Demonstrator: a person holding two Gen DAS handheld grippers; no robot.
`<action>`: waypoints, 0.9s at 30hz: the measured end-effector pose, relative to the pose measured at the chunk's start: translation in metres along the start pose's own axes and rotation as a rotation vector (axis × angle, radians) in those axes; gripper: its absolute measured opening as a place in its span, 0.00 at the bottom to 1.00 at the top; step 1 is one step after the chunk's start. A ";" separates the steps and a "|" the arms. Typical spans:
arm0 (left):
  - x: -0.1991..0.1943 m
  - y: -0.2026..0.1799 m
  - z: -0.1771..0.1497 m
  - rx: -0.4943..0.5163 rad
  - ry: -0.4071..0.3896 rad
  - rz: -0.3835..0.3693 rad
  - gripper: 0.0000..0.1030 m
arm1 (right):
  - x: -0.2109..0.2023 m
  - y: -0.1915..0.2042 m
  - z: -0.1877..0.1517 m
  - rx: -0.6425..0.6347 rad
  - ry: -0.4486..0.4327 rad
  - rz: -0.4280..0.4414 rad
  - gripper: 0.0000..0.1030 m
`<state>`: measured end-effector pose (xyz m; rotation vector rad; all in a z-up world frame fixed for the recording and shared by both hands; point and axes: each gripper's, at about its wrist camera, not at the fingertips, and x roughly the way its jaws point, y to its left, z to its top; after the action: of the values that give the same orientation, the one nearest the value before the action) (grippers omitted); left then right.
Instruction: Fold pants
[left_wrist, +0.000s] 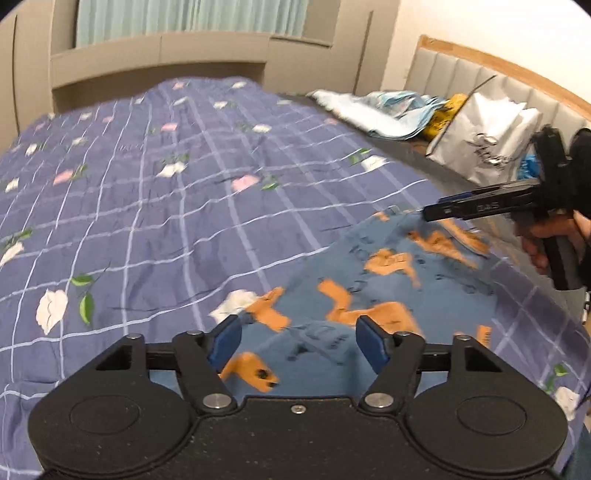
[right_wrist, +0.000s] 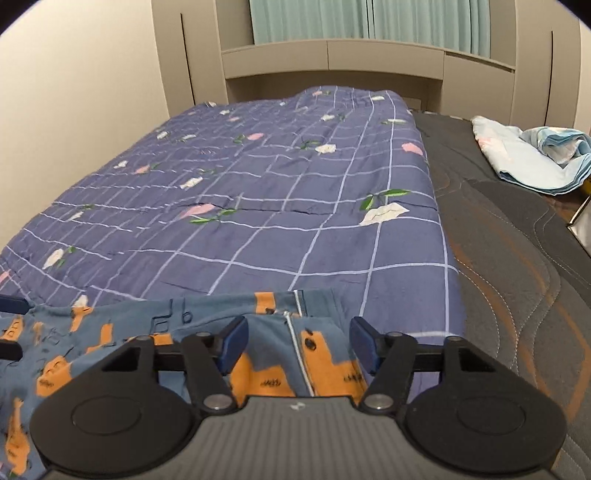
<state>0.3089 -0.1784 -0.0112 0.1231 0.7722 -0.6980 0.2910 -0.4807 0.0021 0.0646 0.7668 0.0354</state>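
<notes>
Left gripper (left_wrist: 297, 341) at bottom centre of left view, jaws released, blue pads wide apart over pants (left_wrist: 369, 291); contact with cloth not discernible. Pants blue with orange patches, spread from bottom centre toward right edge, lying on quilt (left_wrist: 166, 206). Right gripper (right_wrist: 295, 341) at bottom centre of right view, jaws likewise released, hovering above pants (right_wrist: 280, 354) hem; white piping line between pads. In left view, right gripper (left_wrist: 436, 208) seen side-on at right edge, just above far pants corner. Purple checked quilt with flower print filling mid-frame. Grey mattress (right_wrist: 517, 258) bare at right. Farther: light blue cloth (right_wrist: 532, 155), white bag (left_wrist: 487, 140), headboard (left_wrist: 480, 74). Curtain (right_wrist: 369, 18) at top.
</notes>
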 end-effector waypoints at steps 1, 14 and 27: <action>0.004 0.003 0.001 0.005 0.016 0.005 0.67 | 0.004 -0.001 0.002 0.006 0.011 0.000 0.60; 0.028 0.005 -0.003 0.052 0.149 0.009 0.02 | 0.012 -0.013 -0.007 0.050 0.054 0.027 0.18; -0.016 -0.026 0.010 0.216 -0.070 0.164 0.00 | -0.018 0.014 0.009 -0.067 -0.091 -0.040 0.11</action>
<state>0.2903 -0.1933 0.0107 0.3526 0.6101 -0.6247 0.2843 -0.4684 0.0215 -0.0127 0.6748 0.0199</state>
